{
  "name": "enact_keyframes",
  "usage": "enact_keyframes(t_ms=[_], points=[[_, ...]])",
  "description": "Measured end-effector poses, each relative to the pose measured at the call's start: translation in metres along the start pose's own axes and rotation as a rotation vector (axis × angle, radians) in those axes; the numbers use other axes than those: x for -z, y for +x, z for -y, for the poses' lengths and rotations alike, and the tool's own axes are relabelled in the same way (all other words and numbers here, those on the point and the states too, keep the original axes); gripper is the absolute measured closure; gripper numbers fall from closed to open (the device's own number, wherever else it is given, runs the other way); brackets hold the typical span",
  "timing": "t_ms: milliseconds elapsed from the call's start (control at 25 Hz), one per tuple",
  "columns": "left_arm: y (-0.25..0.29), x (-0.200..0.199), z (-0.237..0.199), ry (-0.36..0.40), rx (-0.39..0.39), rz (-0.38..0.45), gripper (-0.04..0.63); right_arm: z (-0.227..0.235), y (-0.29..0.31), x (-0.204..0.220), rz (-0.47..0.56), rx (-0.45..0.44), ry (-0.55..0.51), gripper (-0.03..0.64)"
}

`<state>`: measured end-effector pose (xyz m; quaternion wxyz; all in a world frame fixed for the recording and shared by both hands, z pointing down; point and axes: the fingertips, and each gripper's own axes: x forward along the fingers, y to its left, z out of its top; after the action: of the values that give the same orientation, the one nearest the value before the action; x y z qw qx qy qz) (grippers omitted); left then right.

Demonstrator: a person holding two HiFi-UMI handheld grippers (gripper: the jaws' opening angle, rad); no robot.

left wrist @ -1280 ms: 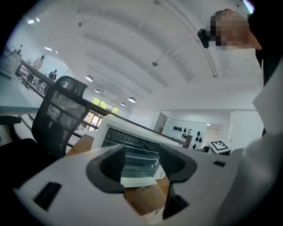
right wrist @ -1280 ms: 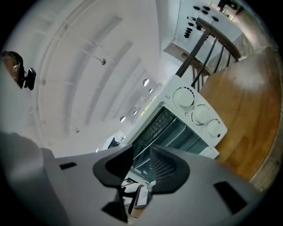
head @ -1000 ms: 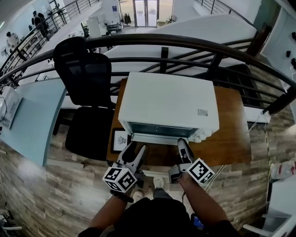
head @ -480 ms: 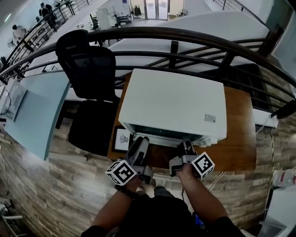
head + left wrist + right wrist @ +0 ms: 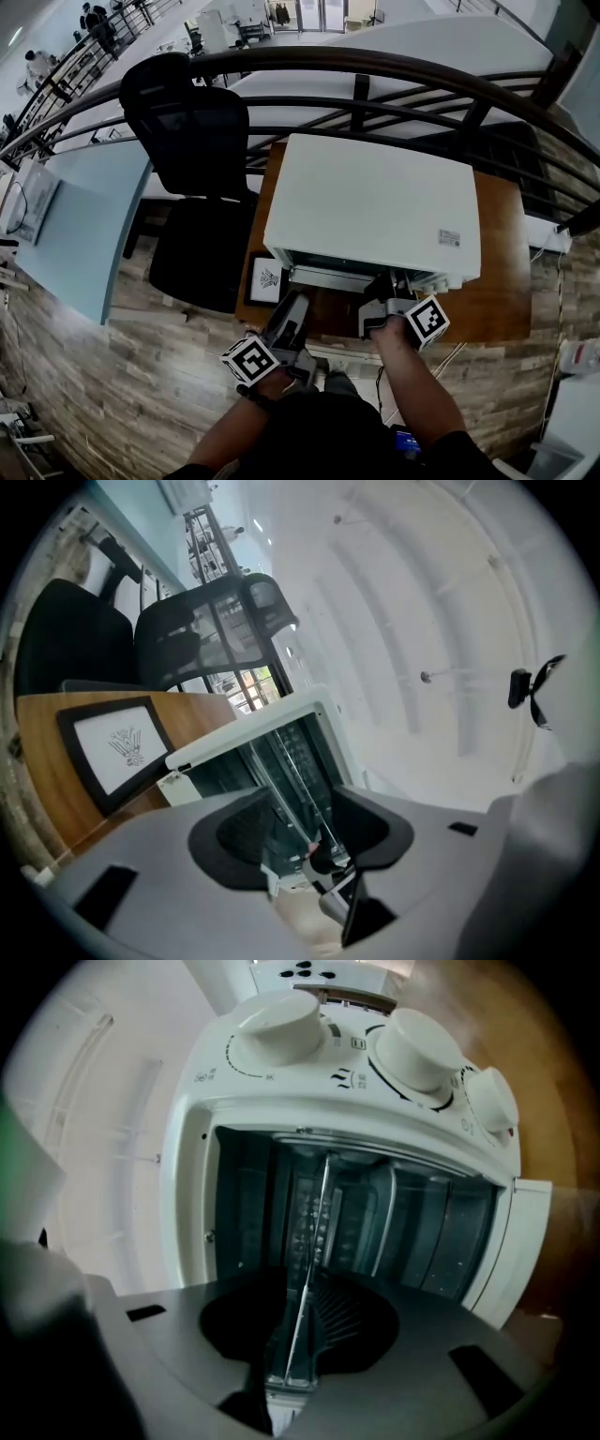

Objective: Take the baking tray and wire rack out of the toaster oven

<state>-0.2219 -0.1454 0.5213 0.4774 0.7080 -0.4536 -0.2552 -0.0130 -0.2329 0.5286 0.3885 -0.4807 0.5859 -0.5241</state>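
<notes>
**Wooden table, one oven, two grippers at its mouth**

Wooden table point(image 5: 497, 309) beside a dark railing point(image 5: 356, 70) bears one white toaster oven point(image 5: 375, 206), door open, and one framed picture point(image 5: 267, 278) by its left corner. One black chair point(image 5: 192, 141) stands beside it. My left gripper point(image 5: 294, 307) hovers before the oven's mouth. Its jaws stand apart, have just been closing, and hold nothing. My right gripper point(image 5: 389, 289) reaches into the mouth, jaws nipped on the thin front edge of the baking tray point(image 5: 298, 1335), which lies edge-on inside the oven. Only the right gripper view shows the three knobs point(image 5: 281, 1026). Only the head and left gripper views show the picture.
</notes>
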Motion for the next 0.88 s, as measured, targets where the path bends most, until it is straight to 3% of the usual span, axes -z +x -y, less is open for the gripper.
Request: enact_keyframes(t_ms=[120,200,400,880], points=[[-0.007,-0.005,0.000,0.004,0.010,-0.023,0.388,0.003,0.009,-0.003,0.017,0.025,-0.013,0.534],[-0.009,-0.009,-0.002,0.017,0.017,-0.033,0.390,0.002,0.016,-0.003,0.025,0.019,-0.021,0.588],[-0.017,-0.015,-0.010,0.087,0.004,-0.068,0.391,0.005,0.015,0.000,0.049,0.013,0.036,0.604],[-0.011,-0.014,-0.006,0.053,0.028,-0.079,0.391,0.002,-0.013,0.009,0.033,0.038,0.032,0.606]])
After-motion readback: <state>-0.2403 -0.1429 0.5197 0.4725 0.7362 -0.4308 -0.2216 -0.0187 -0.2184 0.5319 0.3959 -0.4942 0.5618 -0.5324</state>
